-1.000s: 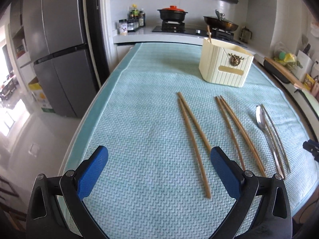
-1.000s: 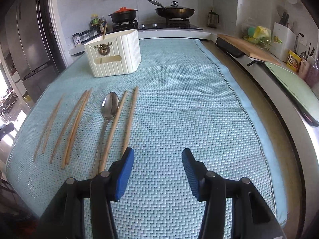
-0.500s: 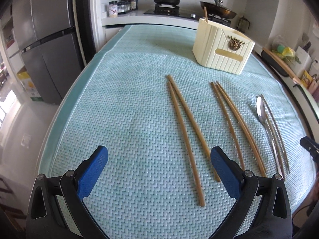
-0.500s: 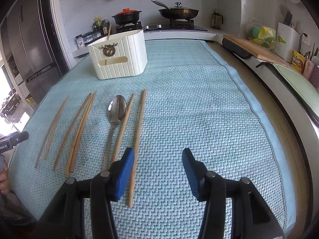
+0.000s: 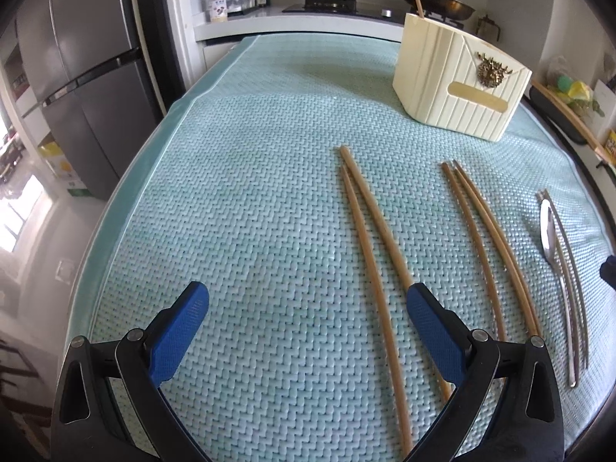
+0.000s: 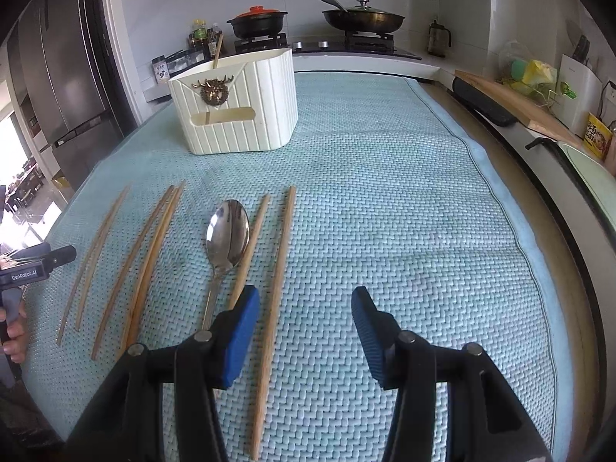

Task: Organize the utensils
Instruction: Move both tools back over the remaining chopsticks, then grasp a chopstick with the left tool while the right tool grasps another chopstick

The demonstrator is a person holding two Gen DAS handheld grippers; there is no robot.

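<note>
Nearest, the left gripper [image 5: 304,308] and right gripper [image 6: 304,319] both gape, holding nothing; beyond them, short of the cream holder [image 6: 235,107], three chopstick pairs [image 6: 154,246] and a spoon [image 6: 225,238] lie unsorted on the mat; one chopstick [image 6: 218,51] stands inside the holder; most work remains.

Pretty bright daylight in here, pouring in from the blown-out window [image 5: 19,215] on the left. Soft shadows only, a bit of glare on the spoon [image 6: 227,233]. Both views sharp mid-frame, heavy fisheye bending with dark vignetted corners.
</note>
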